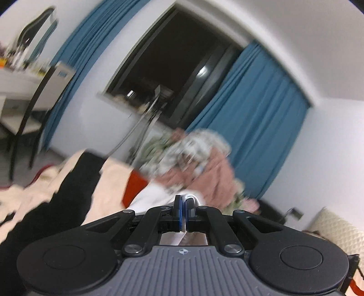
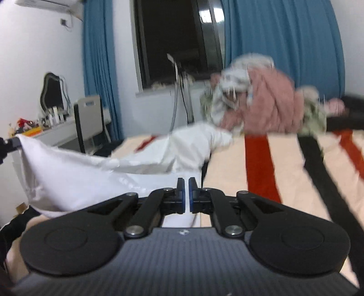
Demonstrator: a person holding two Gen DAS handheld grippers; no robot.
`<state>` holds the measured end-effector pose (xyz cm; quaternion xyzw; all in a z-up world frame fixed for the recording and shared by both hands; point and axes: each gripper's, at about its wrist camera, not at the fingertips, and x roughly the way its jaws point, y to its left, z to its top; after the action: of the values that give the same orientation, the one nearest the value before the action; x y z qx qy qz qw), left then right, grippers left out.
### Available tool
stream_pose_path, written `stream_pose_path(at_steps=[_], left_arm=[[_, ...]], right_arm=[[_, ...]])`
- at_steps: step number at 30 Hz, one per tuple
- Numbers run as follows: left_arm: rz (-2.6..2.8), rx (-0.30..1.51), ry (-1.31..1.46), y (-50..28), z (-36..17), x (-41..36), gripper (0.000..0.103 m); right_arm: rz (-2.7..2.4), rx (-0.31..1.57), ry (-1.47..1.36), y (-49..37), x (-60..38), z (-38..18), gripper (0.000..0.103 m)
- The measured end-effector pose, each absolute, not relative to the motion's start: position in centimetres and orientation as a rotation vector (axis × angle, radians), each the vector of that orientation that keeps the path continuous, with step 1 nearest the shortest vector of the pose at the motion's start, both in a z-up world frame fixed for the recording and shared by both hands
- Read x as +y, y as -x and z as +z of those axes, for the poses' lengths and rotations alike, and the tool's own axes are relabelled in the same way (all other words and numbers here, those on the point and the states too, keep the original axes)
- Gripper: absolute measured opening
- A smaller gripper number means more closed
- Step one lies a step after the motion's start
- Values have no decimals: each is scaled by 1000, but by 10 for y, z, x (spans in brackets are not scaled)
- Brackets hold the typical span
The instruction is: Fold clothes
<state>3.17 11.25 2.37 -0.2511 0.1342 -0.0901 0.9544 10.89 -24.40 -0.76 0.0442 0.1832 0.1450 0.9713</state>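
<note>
Background only: blue curtains (image 2: 284, 45) hang on both sides of a dark window (image 2: 173, 41). AC unit (image 2: 50, 5) sits high on the white wall, top left in the right wrist view. Below it, a cluttered worktop (image 2: 56, 134) carries a wavy-framed mirror (image 2: 51, 91) and small bottles, with a chair (image 2: 88, 118) just beside it. A stand with cables (image 2: 179, 91) is under the windowsill. Bed (image 2: 284, 173) has a cream cover with red and black stripes.

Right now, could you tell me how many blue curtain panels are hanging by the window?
2: the left curtain hangs left of the dark window, and the right curtain hangs right of it, behind the clothes pile.
</note>
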Motion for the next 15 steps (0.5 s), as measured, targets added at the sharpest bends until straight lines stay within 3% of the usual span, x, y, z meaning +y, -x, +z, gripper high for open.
stream_pose_path(at_steps=[4,11,12,14,15], left_arm=[[-126,421,449,-97,11,97,2],[38,506,273,-212,-32,90,2],[61,532,263,-226,-44,95,2],[71,620,279,-242,-63,104,3],[75,666,289,-249,-72,108,4]], right_arm=[[323,476,-96,-139,-229,-27,6],[387,546,-53,-157,-199,-57,11],[387,543,-35,-157,-196,-59,16],[403,526,2,-157,-190,-61,39],[419,513,22,-157,-186,-61,58]])
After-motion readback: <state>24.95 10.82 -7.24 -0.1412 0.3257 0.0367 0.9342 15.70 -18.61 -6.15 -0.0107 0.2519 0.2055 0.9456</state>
